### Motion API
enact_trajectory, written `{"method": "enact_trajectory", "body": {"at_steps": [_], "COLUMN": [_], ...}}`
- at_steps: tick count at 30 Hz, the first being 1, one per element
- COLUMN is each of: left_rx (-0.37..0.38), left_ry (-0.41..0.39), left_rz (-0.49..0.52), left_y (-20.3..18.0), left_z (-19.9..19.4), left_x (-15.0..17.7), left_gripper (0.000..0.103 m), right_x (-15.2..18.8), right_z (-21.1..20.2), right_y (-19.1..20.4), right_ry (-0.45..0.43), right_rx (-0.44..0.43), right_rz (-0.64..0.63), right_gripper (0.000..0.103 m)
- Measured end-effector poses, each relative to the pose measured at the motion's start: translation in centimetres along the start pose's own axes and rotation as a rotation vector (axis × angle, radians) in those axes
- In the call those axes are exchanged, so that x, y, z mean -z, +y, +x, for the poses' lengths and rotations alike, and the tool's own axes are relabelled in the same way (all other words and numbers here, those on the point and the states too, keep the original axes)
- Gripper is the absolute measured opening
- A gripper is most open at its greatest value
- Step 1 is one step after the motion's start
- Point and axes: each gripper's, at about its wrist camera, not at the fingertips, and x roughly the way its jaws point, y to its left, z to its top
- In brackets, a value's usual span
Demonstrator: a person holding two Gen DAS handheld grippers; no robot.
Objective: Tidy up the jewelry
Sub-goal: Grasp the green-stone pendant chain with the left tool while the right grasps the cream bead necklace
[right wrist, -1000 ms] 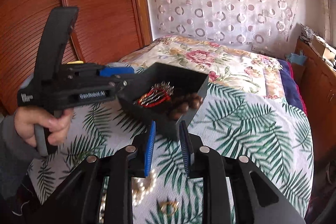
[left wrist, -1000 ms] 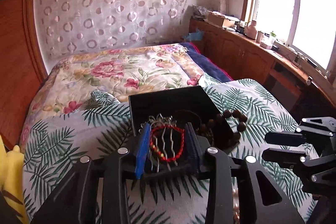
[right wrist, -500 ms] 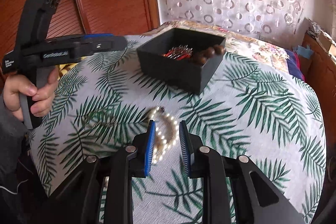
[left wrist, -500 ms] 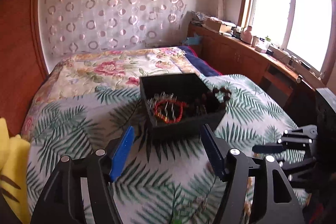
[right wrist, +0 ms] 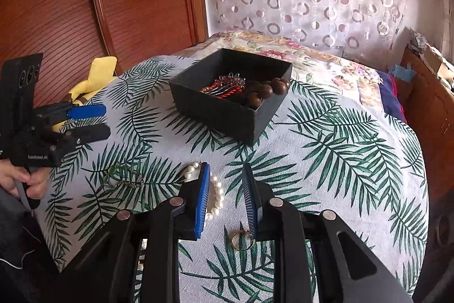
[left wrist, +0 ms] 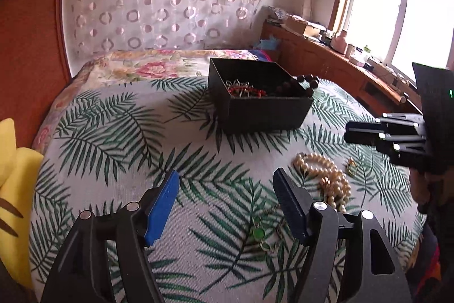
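Both grippers are hovering over the palm-leaf printed woven bedspread (left wrist: 119, 132), and I am reading them from their own cameras. On the left gripper (left wrist: 227, 200) I am seeing the jaws spread wide with nothing between them, one ribbed pad bright blue, the other dark. On the right gripper (right wrist: 225, 200) the jaws are standing moderately apart and gripping nothing; the blue pad is overlapping the strand of round cream pearl beads (right wrist: 217, 189), though I cannot tell whether it is touching it.

That pearl strand is lying in a loose heap on the cloth, glossy and bumpy. Just beside it a thin gold ring (right wrist: 241, 239) is resting flat near the right gripper's dark pad. A fine gold chain with a small round green stone (left wrist: 258, 232) is lying near the left gripper's dark pad.

Farther back, the square matte black open box (left wrist: 255, 104) is sitting on the bedspread, well apart from the loose pieces. Inside it I am making out a red beaded bracelet (right wrist: 227, 90) tangled with wavy silver metal hairpins (right wrist: 231, 78), and a string of large round dark brown wooden beads (right wrist: 265, 91) draping over one rim.

White lettering on the left gripper's body is showing in the right view, too blurred for me to read. A soft yellow plush toy (right wrist: 96, 75) is lying at the bedspread's edge.
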Motion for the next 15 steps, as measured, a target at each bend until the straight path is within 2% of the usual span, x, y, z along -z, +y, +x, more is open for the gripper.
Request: {"method": "enact_trajectory", "body": {"at_steps": [1,5,7,11,15], "left_rx": [0.003,0.031,0.043,0.047,0.047], "left_ry": [0.007,0.039,0.053,0.066,0.072], "left_rz": [0.006,0.028,0.036,0.042,0.042], "left_y": [-0.1,-0.8,-1.2,-1.6,-1.7], "left_z": [0.0,0.0,0.0,-0.2,-0.2], "left_x": [0.2,1.0,1.6,2.4,2.7], "left_gripper": [0.066,0.048,0.044,0.039,0.039], "right_x": [0.0,0.8,1.6,2.7,2.8], "right_z": [0.0,0.5,0.8,1.3,1.8], "right_y": [0.0,0.8,1.5,2.0,1.1], "right_ry": [0.004,0.035,0.056,0.086,0.098], "right_rx": [-0.001,-0.028,-0.040,-0.009,-0.008], "right_rz": [0.001,-0.011,-0.025,-0.037,0.010], "right_gripper": [0.025,0.025,0.025,0.025,0.025]}}
